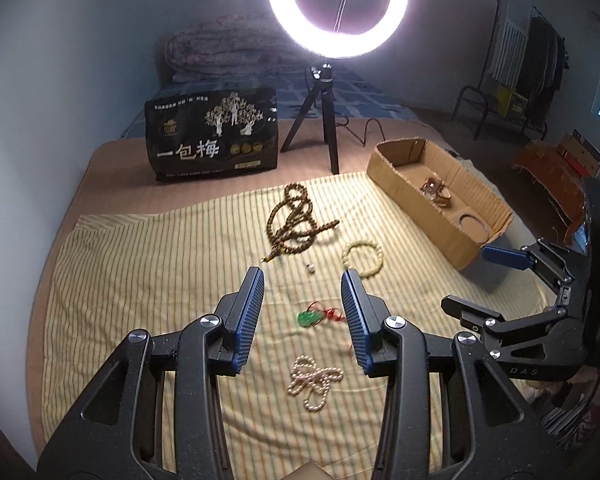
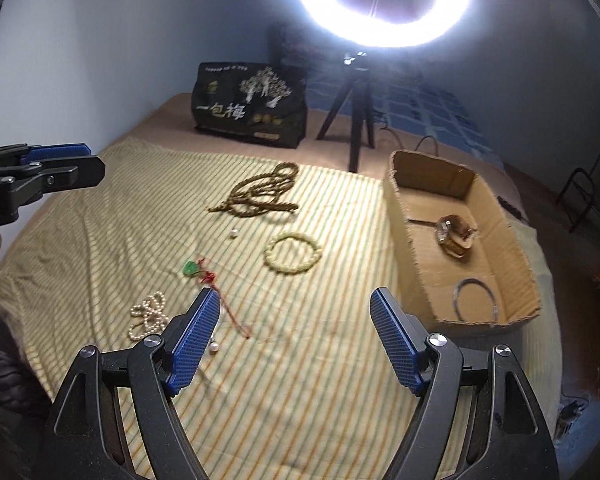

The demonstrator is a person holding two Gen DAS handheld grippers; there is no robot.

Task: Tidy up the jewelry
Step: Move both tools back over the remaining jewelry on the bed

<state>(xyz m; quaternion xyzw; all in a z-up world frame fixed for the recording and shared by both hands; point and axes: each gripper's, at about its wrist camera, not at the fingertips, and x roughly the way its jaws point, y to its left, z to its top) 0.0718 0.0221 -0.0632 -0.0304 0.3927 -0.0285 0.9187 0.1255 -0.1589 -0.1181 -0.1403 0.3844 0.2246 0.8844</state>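
On the striped cloth (image 1: 148, 280) spread over the bed, the loose jewelry lies scattered. A long string of brown beads (image 1: 296, 220) is heaped toward the far side, with a pale yellow bead bracelet (image 1: 363, 258) near it on the right and a small single bead (image 1: 310, 268) between the two. Closer in sit a green pendant (image 1: 310, 317) on a red cord (image 2: 230, 314), then a tangled pearl necklace (image 1: 315, 380). From the right wrist view a lone pearl (image 2: 214, 347) shows just beside the inner finger of that tool.

To the right of the cloth stands an open cardboard box (image 2: 396, 200). Inside it lie a brown watch-like piece (image 2: 454, 236) in the middle and a thin bangle (image 2: 476, 300) at the near end.

The left gripper (image 1: 303, 274) hovers above the cloth with its blue-padded fingers spread wide and nothing between them; the pendant and pearls show in the gap below. The right gripper (image 2: 294, 296) is likewise wide and empty, held over the cloth near the box's near end.

Behind the cloth stand a black printed bag (image 1: 212, 136) and a lit ring light (image 1: 337, 4) on a small tripod (image 1: 320, 120). A rolled quilt (image 1: 220, 52) lies at the far end of the bed.
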